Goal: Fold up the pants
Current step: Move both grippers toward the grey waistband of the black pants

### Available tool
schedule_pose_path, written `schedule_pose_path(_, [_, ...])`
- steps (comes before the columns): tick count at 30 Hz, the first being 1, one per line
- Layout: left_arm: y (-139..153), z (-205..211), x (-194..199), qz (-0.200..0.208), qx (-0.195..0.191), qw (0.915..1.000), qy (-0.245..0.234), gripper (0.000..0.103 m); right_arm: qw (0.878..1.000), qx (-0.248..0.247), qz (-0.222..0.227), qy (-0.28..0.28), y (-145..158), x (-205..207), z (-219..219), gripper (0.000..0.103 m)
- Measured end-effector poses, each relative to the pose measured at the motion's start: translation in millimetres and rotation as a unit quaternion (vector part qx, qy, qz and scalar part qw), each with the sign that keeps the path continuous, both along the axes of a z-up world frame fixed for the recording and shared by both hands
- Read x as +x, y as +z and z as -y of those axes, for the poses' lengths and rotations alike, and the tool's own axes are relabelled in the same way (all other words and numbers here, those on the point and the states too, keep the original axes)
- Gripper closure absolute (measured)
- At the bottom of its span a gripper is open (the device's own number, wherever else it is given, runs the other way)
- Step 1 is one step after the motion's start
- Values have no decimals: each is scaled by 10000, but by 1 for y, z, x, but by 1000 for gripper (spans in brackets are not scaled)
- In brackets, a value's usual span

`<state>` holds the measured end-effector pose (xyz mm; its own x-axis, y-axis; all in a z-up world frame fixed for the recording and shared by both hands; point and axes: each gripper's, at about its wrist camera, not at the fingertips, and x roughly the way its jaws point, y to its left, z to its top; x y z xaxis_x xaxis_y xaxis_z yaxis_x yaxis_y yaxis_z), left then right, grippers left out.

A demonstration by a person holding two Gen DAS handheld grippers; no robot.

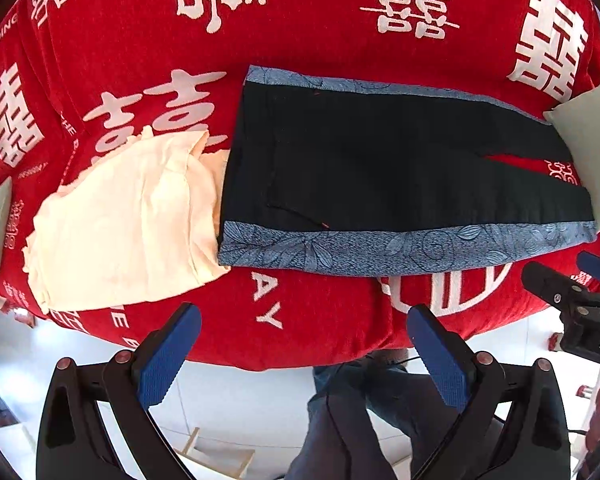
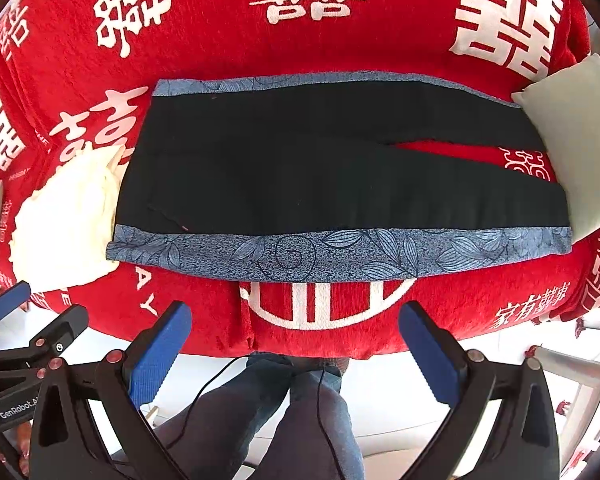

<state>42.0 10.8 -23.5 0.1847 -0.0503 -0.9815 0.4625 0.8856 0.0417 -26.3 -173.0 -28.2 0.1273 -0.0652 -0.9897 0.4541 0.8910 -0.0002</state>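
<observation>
- The black pants with blue floral side stripes lie flat on the red bedspread, both legs spread.
- Left gripper and right gripper hover wide, empty.
- Best pinch the near stripe's two ends, then lift evenly.

pants leg ends under pillow, cream cloth partly under waistband

This looks like a home bedroom. Ahead of the tool spreads a bed under a red bedspread printed with white double-happiness wedding characters. A pale pillow lies at its far right, clothing rests on top, and white floor tiles show below the near edge.
</observation>
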Motion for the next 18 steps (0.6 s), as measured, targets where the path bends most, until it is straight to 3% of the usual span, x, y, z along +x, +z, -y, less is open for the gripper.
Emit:
schedule_pose_path(9, [-26, -9, 14, -289, -265, 9988, 287, 0, 9995, 277, 39, -164, -14, 1, 10, 0])
schedule_pose_path(18, [-96, -27, 32, -715, -576, 9920, 865, 0, 9810, 1676, 408, -884, -78, -14, 36, 0])
